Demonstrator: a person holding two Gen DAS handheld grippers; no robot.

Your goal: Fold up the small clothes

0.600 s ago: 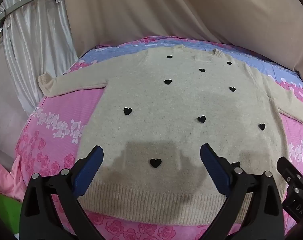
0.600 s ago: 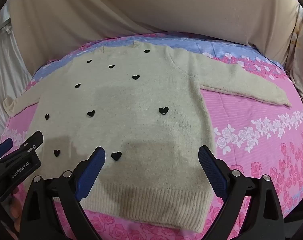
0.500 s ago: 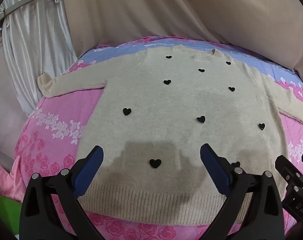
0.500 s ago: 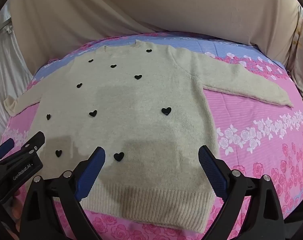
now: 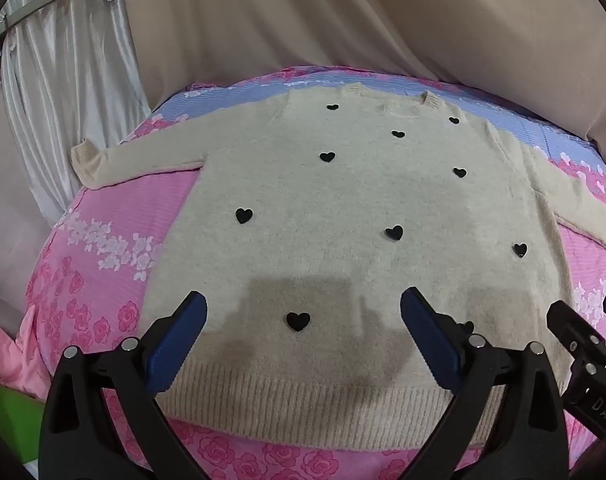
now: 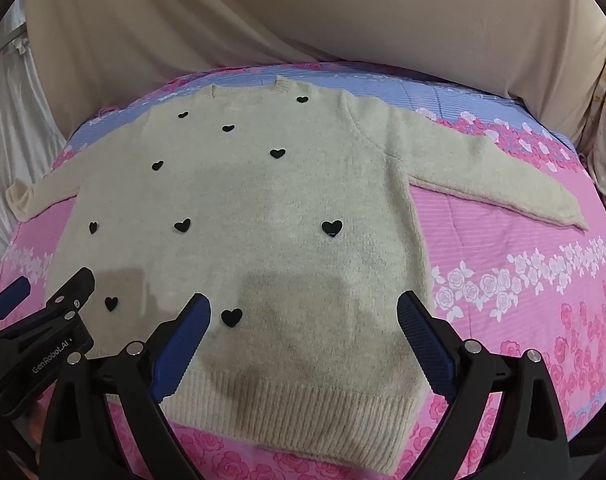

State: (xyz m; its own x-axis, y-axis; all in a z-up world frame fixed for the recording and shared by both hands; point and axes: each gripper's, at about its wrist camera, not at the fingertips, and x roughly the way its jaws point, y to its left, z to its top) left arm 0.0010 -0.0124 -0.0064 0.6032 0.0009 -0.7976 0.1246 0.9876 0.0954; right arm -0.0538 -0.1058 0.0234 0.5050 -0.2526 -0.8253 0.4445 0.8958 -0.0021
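Between wide-spread, empty jaws of left gripper (image 5: 303, 322) and right gripper (image 6: 303, 320): ribbed hem of cream sweater (image 5: 343, 216), hovered over, untouched. Best pinched at both hem corners together, lifted evenly. Spread flat on floral bedsheet (image 6: 523, 280), sleeves outstretched, black hearts scattered.

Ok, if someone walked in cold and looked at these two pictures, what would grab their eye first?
First the cream sweater dotted with black hearts, spread flat, front up, sleeves out to both sides, filling the middle of the bed. Next the loud pink rose-print bedsheet under it, with a blue band along the far edge. Then the two blue-padded grippers low in the foreground, the left gripper and the right gripper, both open above the ribbed hem and holding nothing.
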